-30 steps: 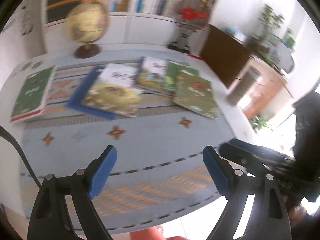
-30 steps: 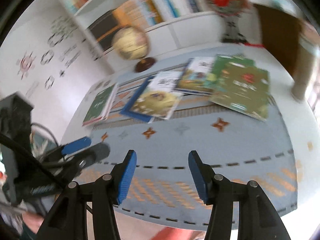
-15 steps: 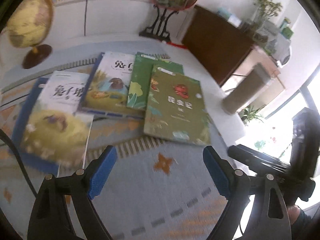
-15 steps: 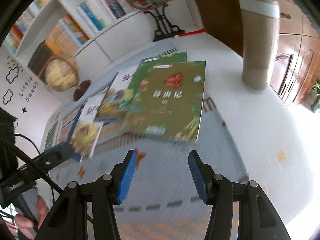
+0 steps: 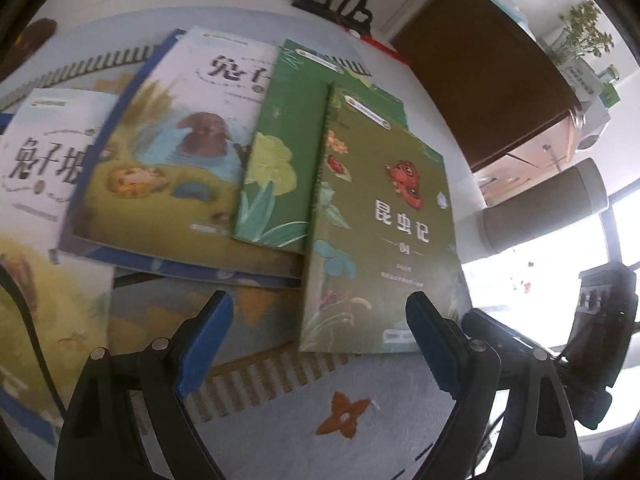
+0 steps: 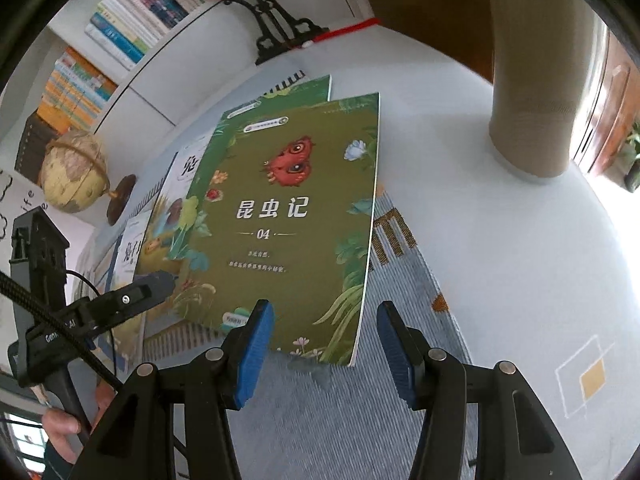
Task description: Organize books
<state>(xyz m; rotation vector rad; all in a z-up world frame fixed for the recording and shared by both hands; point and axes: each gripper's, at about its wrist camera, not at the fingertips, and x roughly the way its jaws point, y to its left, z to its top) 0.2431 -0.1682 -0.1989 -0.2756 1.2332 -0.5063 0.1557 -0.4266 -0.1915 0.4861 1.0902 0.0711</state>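
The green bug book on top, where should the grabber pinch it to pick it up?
Pinch the green bug book at its near bottom right corner, coming from the front. It lies flat on the rug, and that corner sits between the right gripper's open jaws, clear of the other books.

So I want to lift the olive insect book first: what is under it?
The olive insect book lies on top, overlapping a brighter green book beneath its left edge. Its near part rests on the patterned cloth. What else it covers is hidden.

Globe (image 6: 74,172), beige cylinder (image 6: 532,92), patterned rug (image 6: 340,412)
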